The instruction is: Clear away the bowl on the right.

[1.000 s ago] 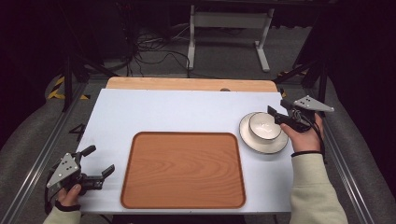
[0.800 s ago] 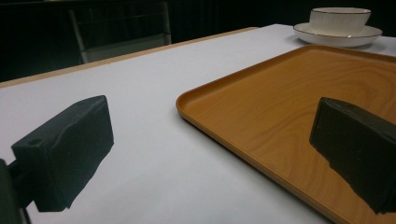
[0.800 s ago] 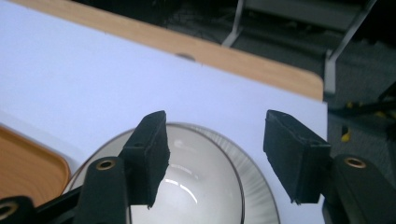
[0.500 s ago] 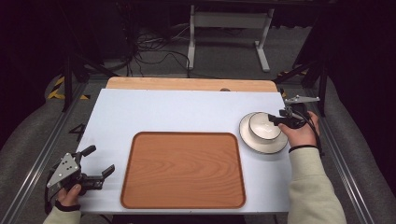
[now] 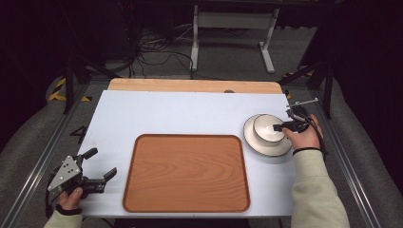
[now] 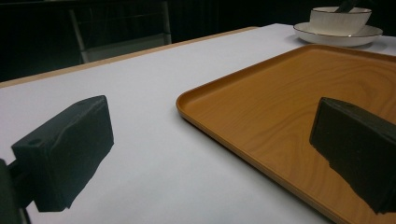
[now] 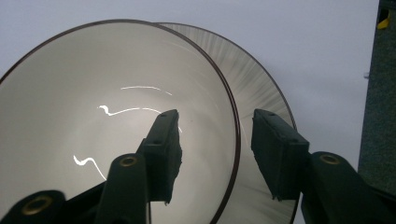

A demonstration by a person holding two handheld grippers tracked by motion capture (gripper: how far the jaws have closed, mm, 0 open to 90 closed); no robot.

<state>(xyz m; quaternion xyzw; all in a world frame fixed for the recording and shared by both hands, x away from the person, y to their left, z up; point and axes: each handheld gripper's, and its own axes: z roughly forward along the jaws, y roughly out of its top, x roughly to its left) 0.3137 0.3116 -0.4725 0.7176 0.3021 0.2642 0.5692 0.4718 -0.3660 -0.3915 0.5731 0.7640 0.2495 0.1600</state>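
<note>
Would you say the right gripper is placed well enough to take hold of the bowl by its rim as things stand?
Probably yes: the right gripper straddles the bowl rim, one jaw inside, one outside above the plate. Its jaws have just been closing, with nothing else between them.

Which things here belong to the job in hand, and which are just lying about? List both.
In the job:
- bowl, its wall between the right gripper jaws, which have just been closing
- plate under the bowl

Lying about:
- wooden tray, nothing on it
- left gripper, open near the table's corner
- cables on the floor
</note>
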